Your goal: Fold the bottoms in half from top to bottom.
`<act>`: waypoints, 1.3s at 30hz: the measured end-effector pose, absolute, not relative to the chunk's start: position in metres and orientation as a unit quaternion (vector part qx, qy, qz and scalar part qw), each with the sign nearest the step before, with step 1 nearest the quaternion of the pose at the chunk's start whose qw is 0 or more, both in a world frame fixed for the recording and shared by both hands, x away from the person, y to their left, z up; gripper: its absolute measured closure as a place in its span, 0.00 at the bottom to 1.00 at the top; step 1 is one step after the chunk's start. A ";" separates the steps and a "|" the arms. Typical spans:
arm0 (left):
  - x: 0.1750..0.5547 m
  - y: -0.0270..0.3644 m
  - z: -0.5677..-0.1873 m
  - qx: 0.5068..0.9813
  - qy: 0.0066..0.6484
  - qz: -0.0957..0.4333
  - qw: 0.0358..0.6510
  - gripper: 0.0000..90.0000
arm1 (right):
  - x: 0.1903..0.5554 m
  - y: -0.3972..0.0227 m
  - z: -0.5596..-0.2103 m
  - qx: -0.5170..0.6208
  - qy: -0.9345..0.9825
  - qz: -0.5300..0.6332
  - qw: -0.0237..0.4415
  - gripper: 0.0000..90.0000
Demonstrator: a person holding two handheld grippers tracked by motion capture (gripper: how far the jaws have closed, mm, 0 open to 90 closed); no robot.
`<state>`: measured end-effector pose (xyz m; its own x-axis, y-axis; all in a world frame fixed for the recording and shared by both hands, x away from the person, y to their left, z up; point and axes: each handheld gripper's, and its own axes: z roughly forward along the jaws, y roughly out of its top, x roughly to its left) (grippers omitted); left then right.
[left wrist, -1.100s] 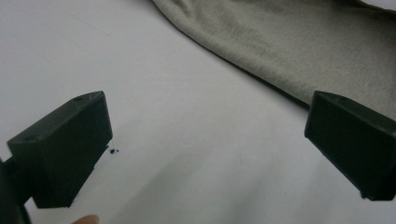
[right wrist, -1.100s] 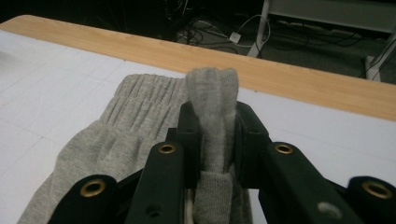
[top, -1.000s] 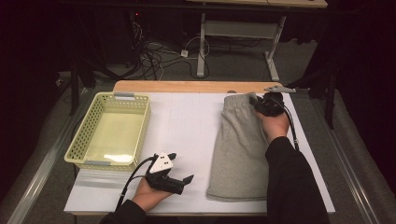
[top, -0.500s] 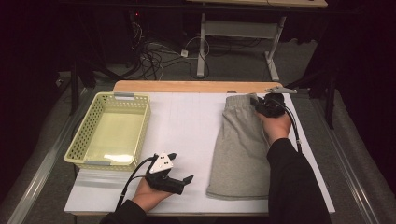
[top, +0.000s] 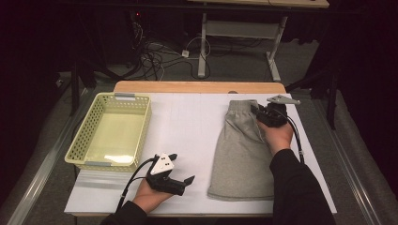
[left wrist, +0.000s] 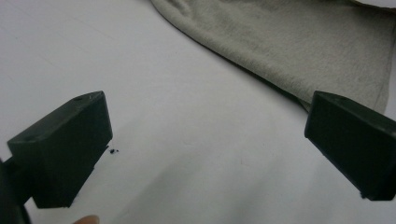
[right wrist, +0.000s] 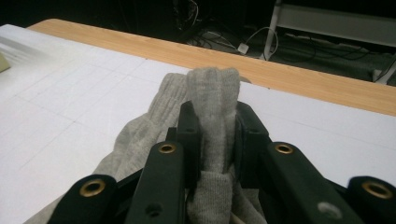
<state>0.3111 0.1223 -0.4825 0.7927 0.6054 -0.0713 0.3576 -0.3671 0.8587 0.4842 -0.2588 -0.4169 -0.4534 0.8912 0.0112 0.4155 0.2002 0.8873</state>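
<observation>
grey shorts (top: 244, 150) one, tongs two, basket (top: 84, 136) one

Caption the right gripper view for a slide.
Right claw shut on a bunched fold of the grey shorts, above the white table.

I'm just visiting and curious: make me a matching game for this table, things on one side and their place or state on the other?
Things:
1. grey shorts
2. yellow basket
3. left gripper
4. right gripper

Place or state:
A. open, over bare white table
B. shut on a fold of waistband
C. left part of the table
D. lying flat on the right part of the table

Pairs: 1-D, 2-C, 3-A, 4-B
</observation>
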 end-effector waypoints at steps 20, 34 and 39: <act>0.310 0.125 -0.483 0.810 0.295 0.131 0.489 0.00 | 0.432 -0.255 -0.398 0.404 0.721 0.492 0.275 0.84; 0.310 0.126 -0.483 0.807 0.297 0.131 0.493 0.00 | 0.395 -0.262 -0.388 0.360 0.724 0.515 0.285 0.84; 0.310 0.126 -0.483 0.807 0.297 0.130 0.494 0.00 | 0.380 -0.268 -0.391 0.355 0.719 0.524 0.287 0.84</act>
